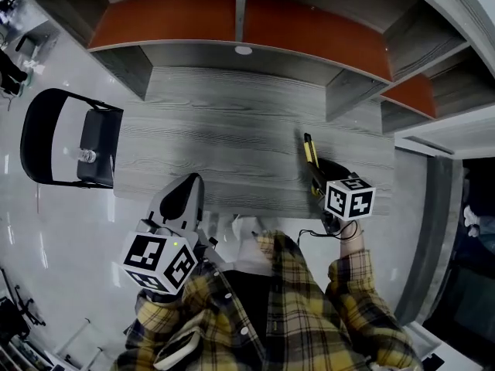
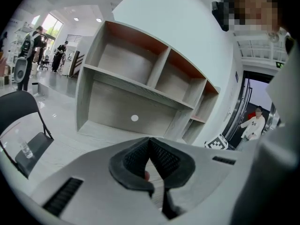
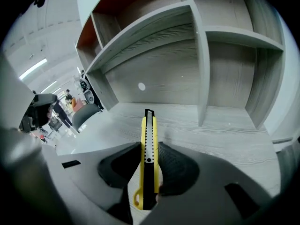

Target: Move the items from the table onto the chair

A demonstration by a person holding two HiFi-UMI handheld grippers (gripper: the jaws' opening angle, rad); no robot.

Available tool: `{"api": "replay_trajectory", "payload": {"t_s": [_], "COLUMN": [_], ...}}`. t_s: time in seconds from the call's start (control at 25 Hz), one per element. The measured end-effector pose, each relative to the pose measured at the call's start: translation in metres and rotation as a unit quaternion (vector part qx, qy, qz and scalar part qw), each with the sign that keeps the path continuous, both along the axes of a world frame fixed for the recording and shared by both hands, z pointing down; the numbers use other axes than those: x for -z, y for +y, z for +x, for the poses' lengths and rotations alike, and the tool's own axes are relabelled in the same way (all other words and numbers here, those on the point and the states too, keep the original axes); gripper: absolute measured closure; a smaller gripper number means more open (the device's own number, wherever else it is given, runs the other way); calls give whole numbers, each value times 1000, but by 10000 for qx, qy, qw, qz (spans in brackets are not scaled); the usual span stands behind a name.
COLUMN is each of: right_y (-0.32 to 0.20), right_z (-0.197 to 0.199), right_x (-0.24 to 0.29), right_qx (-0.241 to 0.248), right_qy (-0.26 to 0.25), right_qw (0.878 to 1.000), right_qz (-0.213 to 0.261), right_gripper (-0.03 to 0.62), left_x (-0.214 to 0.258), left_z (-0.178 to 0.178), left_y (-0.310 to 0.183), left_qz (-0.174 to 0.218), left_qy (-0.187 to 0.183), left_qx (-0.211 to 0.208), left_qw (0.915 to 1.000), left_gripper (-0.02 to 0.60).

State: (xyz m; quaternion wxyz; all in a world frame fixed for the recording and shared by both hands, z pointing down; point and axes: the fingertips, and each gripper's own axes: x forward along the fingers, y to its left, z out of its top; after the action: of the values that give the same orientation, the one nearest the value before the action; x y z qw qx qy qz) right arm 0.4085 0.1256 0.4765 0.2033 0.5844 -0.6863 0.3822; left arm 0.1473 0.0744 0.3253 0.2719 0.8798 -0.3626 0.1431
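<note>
Gripping a yellow utility knife [image 3: 148, 130], the right gripper [image 3: 149, 161] has its two dark pads pressed on the knife's black rear half. The yellow body and the black tip stick out ahead of the jaws toward the shelf unit [image 3: 197, 46]. In the head view this knife is over the right front part of the grey wood-grain table [image 1: 232, 130], near the person's body; whether it clears the table top cannot be told from there. The left gripper [image 2: 151, 146] is clenched, its ribbed pads meeting in a point with no item between them, and it hangs at the table's front edge, to the left of the person's yellow plaid shirt [image 1: 294, 308]. The shelf unit stands along the far side of the table, split by upright boards into open compartments that show only bare wood-grain boards and orange-red panels. A small white disc [image 1: 243, 50] sits on the back board below the middle divider. The black chair [image 1: 104, 130] stands just beside the table's left end, on the glossy floor. On its seat is one small clear bottle-like item [image 1: 87, 155], near the seat's front edge.
</note>
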Motion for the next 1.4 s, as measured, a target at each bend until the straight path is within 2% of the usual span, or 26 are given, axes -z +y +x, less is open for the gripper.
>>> {"api": "replay_trajectory", "payload": {"t_s": [0.2, 0.48, 0.64, 0.8, 0.96, 1.08, 1.2, 1.4], "right_y": [-22, -80, -120, -157, -190, -206, -218, -226], "right_z": [-73, -228, -314, -408, -498, -560, -612, -684], "right_x": [23, 41, 47, 38, 21, 3, -21, -73], "right_qx": [5, 174, 457, 993, 1493, 1904, 2175, 2482], "right_qy": [-119, -201, -364, -612, -877, -1149, -1406, -1594], "right_qw": [9998, 9990, 9970, 9919, 9840, 9746, 9658, 9554], "right_qz": [146, 369, 513, 498, 428, 271, 135, -159], "right_gripper": [468, 468, 468, 468, 468, 468, 468, 468], "left_x": [-3, -7, -15, -36, -67, -94, -124, -167], "left_z": [-70, -209, -279, -357, -425, -466, -495, -527], "left_y": [-24, -81, -114, -130, -139, -132, -124, -114], "left_qz": [-38, 3, 16, -135, -379, -655, -914, -1176], "left_qy": [111, 165, 93, -28, -47, -77, -53, -109], "left_qx": [87, 192, 318, 821, 1321, 1830, 2225, 2554], "left_qw": [9999, 9997, 9995, 9965, 9905, 9809, 9706, 9596], "left_gripper": [578, 578, 578, 578, 578, 578, 578, 578]}}
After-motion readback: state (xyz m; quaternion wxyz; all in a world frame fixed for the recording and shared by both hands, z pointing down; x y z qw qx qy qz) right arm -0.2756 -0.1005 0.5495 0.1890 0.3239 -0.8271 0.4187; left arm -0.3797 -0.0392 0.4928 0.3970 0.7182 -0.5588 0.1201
